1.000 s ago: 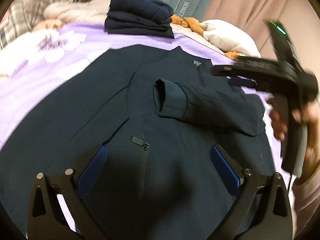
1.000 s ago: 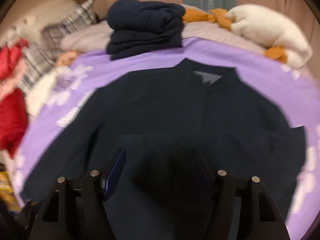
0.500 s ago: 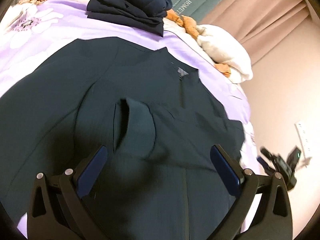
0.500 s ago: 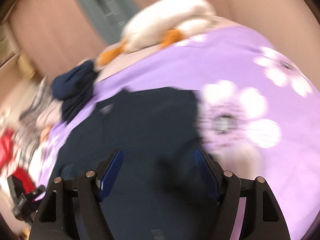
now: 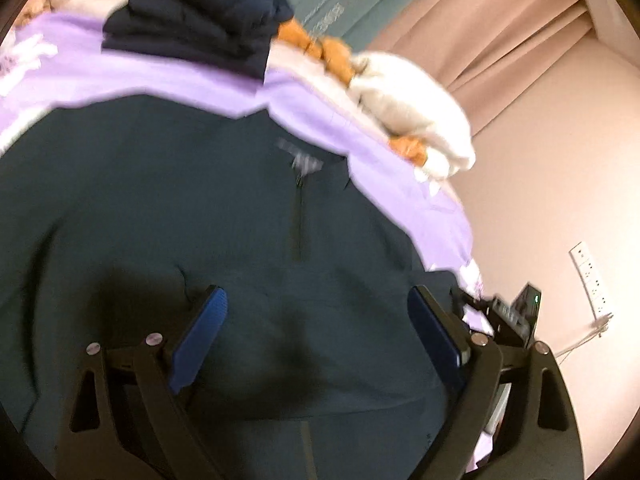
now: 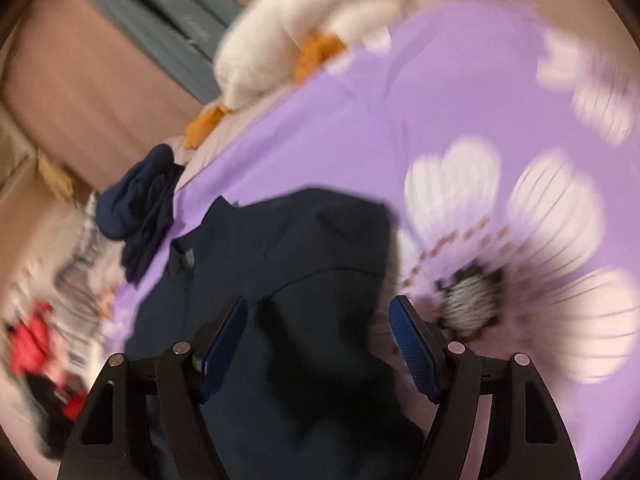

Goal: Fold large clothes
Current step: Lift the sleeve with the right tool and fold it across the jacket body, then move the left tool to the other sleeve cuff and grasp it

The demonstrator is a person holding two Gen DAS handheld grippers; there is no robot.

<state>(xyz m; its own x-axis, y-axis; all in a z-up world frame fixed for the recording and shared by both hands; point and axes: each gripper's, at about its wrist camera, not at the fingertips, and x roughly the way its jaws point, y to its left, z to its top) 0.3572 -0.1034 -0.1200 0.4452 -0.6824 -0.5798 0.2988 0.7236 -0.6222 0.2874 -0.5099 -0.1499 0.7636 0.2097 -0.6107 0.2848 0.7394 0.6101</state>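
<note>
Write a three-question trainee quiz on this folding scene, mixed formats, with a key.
1. True or false: the left gripper is clamped on the dark jacket.
2. The folded navy pile lies: A) beyond the jacket's collar B) on the jacket C) on the floor.
3. Fill in: the bedspread is ___ with white flowers.

Key: 1 false, its jaws stand open above the cloth. 2 A. 3 purple.
</note>
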